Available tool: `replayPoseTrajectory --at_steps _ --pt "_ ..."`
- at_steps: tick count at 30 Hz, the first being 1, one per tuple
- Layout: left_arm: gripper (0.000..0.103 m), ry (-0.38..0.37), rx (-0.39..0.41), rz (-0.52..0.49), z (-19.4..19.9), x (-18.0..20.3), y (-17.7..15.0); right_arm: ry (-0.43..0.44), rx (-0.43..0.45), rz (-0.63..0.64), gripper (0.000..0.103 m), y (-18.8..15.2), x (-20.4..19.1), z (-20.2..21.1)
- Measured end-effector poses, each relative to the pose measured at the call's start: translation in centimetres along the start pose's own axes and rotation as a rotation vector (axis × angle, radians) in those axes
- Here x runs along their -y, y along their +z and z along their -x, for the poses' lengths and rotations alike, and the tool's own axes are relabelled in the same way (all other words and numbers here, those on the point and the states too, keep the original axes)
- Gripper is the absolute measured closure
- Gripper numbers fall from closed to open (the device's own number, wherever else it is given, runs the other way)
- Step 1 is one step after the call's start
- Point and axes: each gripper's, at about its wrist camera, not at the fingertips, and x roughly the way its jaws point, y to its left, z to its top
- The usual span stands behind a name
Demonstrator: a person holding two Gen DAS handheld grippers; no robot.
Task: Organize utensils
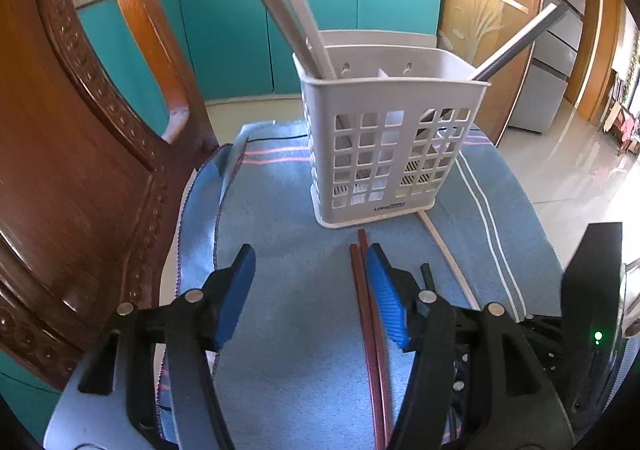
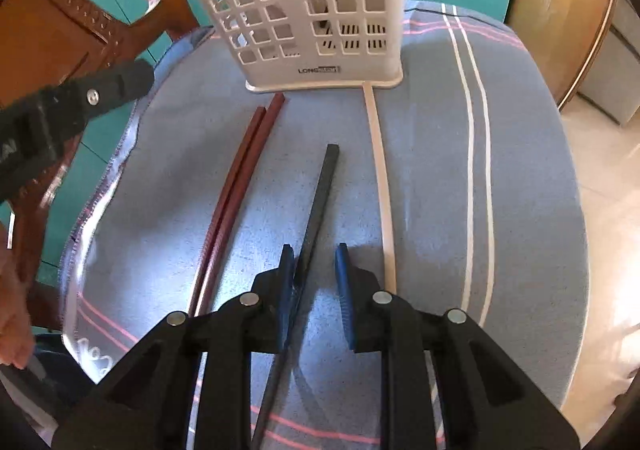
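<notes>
A white perforated utensil holder [image 1: 384, 154] stands on the blue cloth; it also shows in the right wrist view [image 2: 308, 10]. It holds two beige chopsticks [image 1: 292, 18] on its left side and a dark chopstick [image 1: 520, 46] on its right. A pair of dark red chopsticks [image 1: 370, 322] [image 2: 236, 186], a black chopstick [image 2: 316, 206] and a beige chopstick [image 2: 382, 186] [image 1: 448, 262] lie on the cloth in front. My left gripper [image 1: 310, 258] is open, its right finger next to the red pair. My right gripper [image 2: 314, 256] is open astride the black chopstick.
A carved wooden chair back [image 1: 80, 138] rises close on the left. The blue striped cloth [image 2: 460, 178] covers a small round table whose edge drops off on the right to a tiled floor [image 1: 580, 170]. Teal cabinets [image 1: 240, 34] stand behind.
</notes>
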Motion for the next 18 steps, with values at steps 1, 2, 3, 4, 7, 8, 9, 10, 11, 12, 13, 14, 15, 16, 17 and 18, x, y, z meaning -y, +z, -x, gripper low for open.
replayPoseTrajectory --at_steps 1,2,3,4,7,8,9,10,11,12,13,14,15,16,17,18 --pt "0.043 -0.001 0.002 -0.004 0.2 0.1 0.0 0.002 0.001 -0.001 0.091 0.0 0.0 0.0" --pt "0.043 -0.003 0.005 -0.01 0.2 0.2 0.0 0.006 0.002 -0.003 0.093 0.1 0.0 -0.3" --pt "0.043 -0.004 0.006 -0.013 0.3 0.2 0.0 0.009 0.006 -0.006 0.094 0.2 0.0 -0.4" --pt "0.043 -0.003 0.008 -0.017 0.4 0.3 -0.1 0.011 0.011 -0.011 0.094 0.3 0.1 -0.5" --pt "0.042 -0.001 0.011 -0.028 0.5 0.5 -0.2 0.041 0.038 -0.061 0.096 1.1 0.6 -1.0" --pt "0.041 0.0 0.012 -0.032 0.5 0.5 -0.2 0.063 0.061 -0.093 0.096 1.3 1.1 -0.8" --pt "0.04 0.001 0.012 -0.033 0.5 0.5 -0.2 0.078 0.094 -0.13 0.096 1.5 2.0 -0.4" --pt "0.04 0.003 0.01 -0.032 0.5 0.4 -0.2 0.078 0.124 -0.164 0.096 1.7 2.6 -0.2" --pt "0.04 0.004 0.009 -0.03 0.4 0.3 -0.2 0.074 0.139 -0.185 0.096 1.9 3.2 0.0" --pt "0.04 0.007 0.006 -0.025 0.4 0.1 -0.2 0.074 0.148 -0.21 0.095 2.2 3.8 0.1" --pt "0.04 0.011 0.006 -0.017 0.4 -0.1 -0.2 0.088 0.147 -0.22 0.094 1.7 3.8 0.4" --pt "0.04 0.016 0.007 -0.006 0.5 -0.5 -0.1 0.116 0.144 -0.227 0.093 1.7 4.0 0.5" --pt "0.039 0.019 0.008 0.004 0.6 -0.8 -0.1 0.15 0.139 -0.228 0.09 1.6 4.0 0.7" --pt "0.039 0.023 0.009 0.016 0.7 -1.2 0.0 0.187 0.132 -0.215 0.086 1.6 3.5 0.7" --pt "0.039 0.027 0.01 0.03 0.7 -1.6 0.0 0.215 0.124 -0.189 0.084 1.6 2.9 0.6" --pt "0.039 0.03 0.01 0.038 0.8 -1.8 0.1 0.23 0.109 -0.14 0.082 1.4 1.8 0.5"
